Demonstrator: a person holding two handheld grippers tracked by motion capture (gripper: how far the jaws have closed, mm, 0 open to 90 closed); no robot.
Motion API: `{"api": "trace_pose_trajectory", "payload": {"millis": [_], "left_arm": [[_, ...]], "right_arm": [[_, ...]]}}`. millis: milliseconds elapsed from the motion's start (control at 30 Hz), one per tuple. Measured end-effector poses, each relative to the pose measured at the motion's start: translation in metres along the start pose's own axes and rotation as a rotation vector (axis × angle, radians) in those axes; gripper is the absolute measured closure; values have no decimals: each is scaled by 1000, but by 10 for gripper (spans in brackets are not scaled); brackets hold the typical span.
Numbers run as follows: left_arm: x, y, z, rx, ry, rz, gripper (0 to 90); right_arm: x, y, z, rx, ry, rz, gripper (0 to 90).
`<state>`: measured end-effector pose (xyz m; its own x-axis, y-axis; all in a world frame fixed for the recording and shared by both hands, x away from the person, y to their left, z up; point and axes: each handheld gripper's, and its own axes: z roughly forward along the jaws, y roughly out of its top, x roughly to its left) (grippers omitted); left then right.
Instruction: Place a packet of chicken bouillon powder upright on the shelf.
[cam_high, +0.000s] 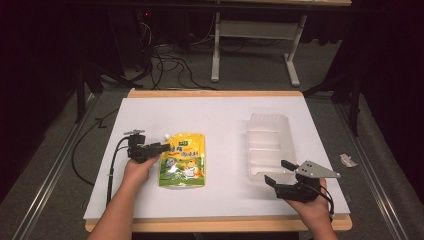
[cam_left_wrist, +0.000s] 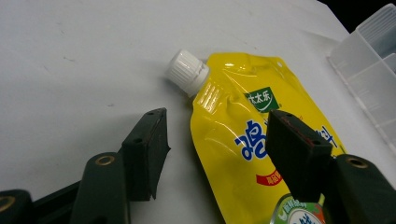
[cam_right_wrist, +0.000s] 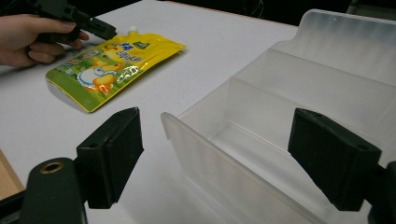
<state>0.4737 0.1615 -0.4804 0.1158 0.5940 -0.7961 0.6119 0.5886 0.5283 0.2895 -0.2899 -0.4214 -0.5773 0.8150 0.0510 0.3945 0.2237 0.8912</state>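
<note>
While both grippers gape wide, left gripper (cam_left_wrist: 215, 140) straddles the pouch (cam_left_wrist: 266, 144) edge; slick foil could slip, missing the tray (cam_right_wrist: 261, 140) by the right gripper (cam_right_wrist: 233, 154).

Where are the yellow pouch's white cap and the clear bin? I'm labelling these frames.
white cap (cam_left_wrist: 187, 72), left gripper view, on its ribbed side.
clear bin (cam_right_wrist: 196, 140), right gripper view, on its near wall.

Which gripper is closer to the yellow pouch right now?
Left. The left gripper straddles the yellow pouch at its spout-side edge; the right gripper sits far off, by the clear bin.
</note>
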Motion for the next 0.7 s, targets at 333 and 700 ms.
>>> {"api": "trace_pose_trajectory", "payload": {"millis": [333,700], "left_arm": [[3,4,1,31,-25,-67,464],[5,4,1,69,-33,-98,539]], "right_arm": [[1,0,0,0,0,2,186],[1,0,0,1,1,1,188]]}}
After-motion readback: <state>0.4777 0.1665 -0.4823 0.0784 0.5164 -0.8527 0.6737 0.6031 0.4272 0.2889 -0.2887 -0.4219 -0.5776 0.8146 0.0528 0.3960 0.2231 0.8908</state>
